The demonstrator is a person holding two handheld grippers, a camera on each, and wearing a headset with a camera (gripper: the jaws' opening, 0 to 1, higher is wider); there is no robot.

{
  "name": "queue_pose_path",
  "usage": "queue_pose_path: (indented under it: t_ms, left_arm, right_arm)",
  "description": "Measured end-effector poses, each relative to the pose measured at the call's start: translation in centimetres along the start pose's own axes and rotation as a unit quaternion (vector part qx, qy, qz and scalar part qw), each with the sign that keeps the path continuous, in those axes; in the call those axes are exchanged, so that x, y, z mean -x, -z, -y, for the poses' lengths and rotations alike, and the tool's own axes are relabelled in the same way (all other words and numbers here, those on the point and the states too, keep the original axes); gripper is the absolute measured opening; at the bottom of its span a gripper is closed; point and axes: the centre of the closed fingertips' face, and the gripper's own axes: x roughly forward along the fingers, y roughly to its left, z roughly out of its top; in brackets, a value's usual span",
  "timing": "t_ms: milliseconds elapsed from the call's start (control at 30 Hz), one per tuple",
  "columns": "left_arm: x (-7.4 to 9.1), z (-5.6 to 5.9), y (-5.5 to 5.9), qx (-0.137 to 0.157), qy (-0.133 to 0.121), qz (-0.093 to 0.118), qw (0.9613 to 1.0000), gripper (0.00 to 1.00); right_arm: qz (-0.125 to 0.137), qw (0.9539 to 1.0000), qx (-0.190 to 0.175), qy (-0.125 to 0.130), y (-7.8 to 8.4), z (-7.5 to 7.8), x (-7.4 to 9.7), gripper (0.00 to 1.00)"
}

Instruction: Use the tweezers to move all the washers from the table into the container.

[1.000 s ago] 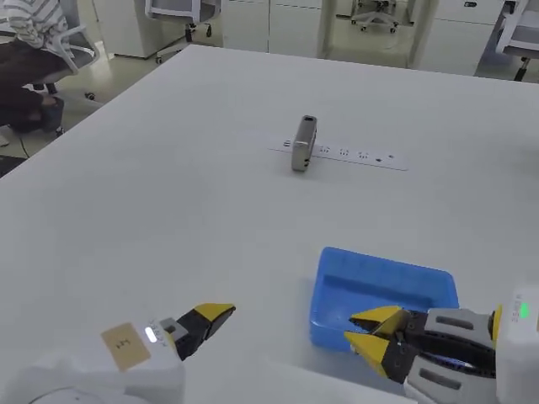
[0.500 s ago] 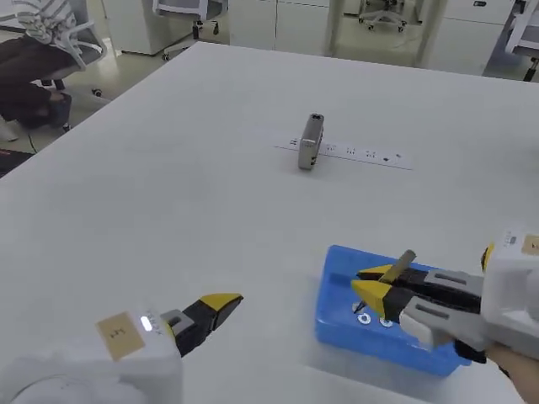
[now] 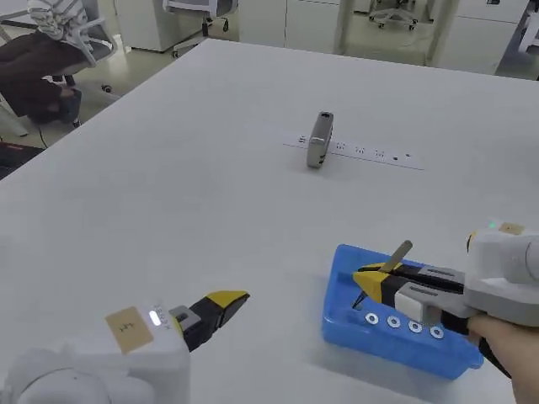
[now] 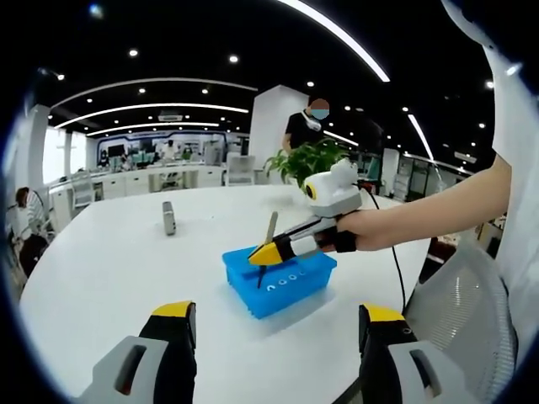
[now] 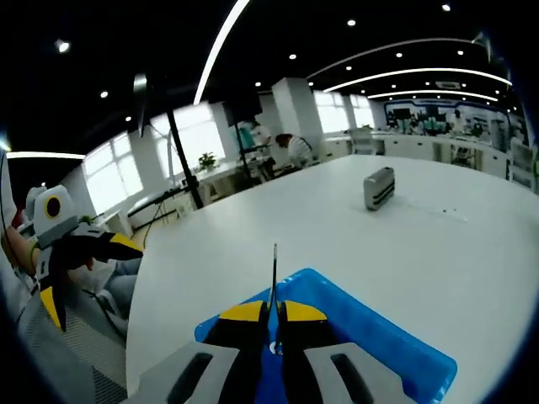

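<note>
My right tongs (image 3: 366, 279) are clamped shut on the tweezers (image 3: 398, 252), which point down into the blue container (image 3: 396, 358). Four washers (image 3: 393, 321) lie in a row on the container's floor, just below these tongs. My left tongs (image 3: 229, 301) stand spread and empty above the table (image 3: 210, 185), well left of the container.

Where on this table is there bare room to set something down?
The table is bare across its left half and between the grey device with power strip and the blue container. Crowded: the container, holding washers, with the right gripper and tweezers over it.
</note>
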Motion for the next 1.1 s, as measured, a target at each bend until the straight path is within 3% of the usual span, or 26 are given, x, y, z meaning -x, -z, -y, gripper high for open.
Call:
queue_pose_path:
  t_ms: [433,600,800,1100]
  left_arm:
    - [0.0,0.5,0.0,0.006,0.013,0.000,0.9999,0.76]
    - [0.4,0.2,-0.6,0.028,0.016,0.013,0.9994,0.67]
    - [0.6,0.2,-0.7,0.038,0.024,0.015,0.9988,0.65]
    - [0.4,2.4,-0.3,0.010,0.079,-0.016,0.9967,0.43]
  right_arm:
    - [-0.020,0.9996,0.017,-0.008,0.9,-0.3,-0.9,0.03]
    - [-0.012,0.9995,0.029,-0.006,0.4,-0.4,-0.7,0.04]
    - [0.017,0.9994,0.031,-0.005,-1.2,-1.3,0.9,0.04]
    - [0.049,0.9980,0.040,-0.008,-2.7,-3.8,5.2,0.04]
